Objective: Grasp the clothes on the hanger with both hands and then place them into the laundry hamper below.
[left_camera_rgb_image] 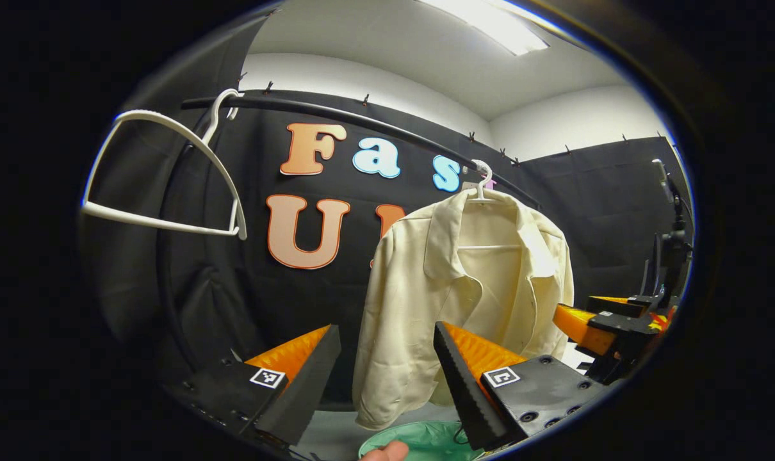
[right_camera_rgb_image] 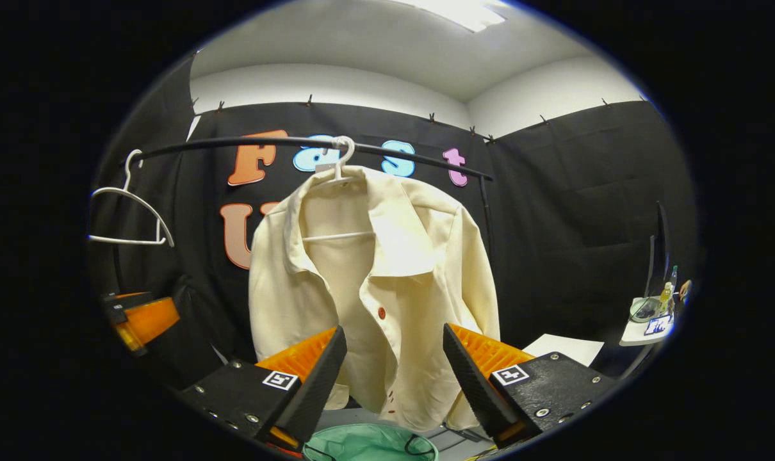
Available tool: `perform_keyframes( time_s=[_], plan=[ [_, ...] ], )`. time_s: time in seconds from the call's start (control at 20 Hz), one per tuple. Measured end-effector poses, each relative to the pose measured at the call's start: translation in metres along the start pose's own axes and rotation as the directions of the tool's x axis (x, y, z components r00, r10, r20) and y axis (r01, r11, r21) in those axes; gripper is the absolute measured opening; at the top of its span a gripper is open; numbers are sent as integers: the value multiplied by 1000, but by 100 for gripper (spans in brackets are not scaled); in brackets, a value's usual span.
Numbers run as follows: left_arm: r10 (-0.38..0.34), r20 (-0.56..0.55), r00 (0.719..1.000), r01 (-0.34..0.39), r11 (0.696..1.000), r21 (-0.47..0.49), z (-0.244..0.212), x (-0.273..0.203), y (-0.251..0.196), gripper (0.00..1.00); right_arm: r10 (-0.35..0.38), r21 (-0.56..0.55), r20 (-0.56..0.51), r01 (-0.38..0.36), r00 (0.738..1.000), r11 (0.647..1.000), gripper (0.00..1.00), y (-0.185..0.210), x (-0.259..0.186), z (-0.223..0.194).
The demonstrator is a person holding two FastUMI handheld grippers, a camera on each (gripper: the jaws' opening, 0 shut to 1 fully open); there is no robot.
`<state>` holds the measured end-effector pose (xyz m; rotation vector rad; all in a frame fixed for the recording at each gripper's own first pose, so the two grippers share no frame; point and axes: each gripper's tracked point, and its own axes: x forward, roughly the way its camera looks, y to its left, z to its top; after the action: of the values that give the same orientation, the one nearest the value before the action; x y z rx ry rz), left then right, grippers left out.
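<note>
A black rail [right_camera_rgb_image: 285, 142] runs across the booth's back wall. From it hangs a cream shirt [right_camera_rgb_image: 375, 282] on a white hanger [right_camera_rgb_image: 341, 157], collar open, front buttons showing. Near the rail's left end hangs an empty white hanger [left_camera_rgb_image: 170, 173]. Directly below the shirt, at the bottom edge of both views, sits the green laundry hamper [right_camera_rgb_image: 368, 445]; the shirt's hem hangs just above its rim.

The left hand-held gripper [left_camera_rgb_image: 387, 378] has its fingers apart and holds nothing; the shirt's left sleeve lies ahead between them. The right hand-held gripper [right_camera_rgb_image: 394, 378] is likewise spread and empty, facing the shirt's lower front.

This looks like the approach step: neither gripper touches the cloth yet. The next move likely calls for each gripper to advance and close on the fabric, then lift the shirt off its hanger.

Each gripper carries small square black-and-white markers. No brand or label on the shirt or hamper is readable.
</note>
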<state>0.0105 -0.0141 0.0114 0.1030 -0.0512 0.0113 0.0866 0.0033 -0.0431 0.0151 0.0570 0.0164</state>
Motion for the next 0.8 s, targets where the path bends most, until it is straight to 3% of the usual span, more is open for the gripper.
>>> perform_keyframes(
  time_s=[0.3, 0.6, 0.75, 0.8],
  plan=[
    [59, 11, 998, -59, 997, 42, 1, -11, 17, 100, 39, 38, -96, -35, 995, 999, 95, 13, 84, -36],
    [71, 5, 997, -71, 996, 55, -5, -17, 15, 100, -22, -26, -116, 19, 993, 999, 93, -8, 137, -46],
    [65, -2, 998, -65, 997, 33, -8, -17, 13, 96, -76, -31, -116, 73, 990, 997, 79, -32, 142, -43],
    [64, -4, 998, -64, 998, 30, -9, -17, 12, 100, -85, -21, -115, 83, 990, 996, 66, -39, 141, -41]
  ],
)
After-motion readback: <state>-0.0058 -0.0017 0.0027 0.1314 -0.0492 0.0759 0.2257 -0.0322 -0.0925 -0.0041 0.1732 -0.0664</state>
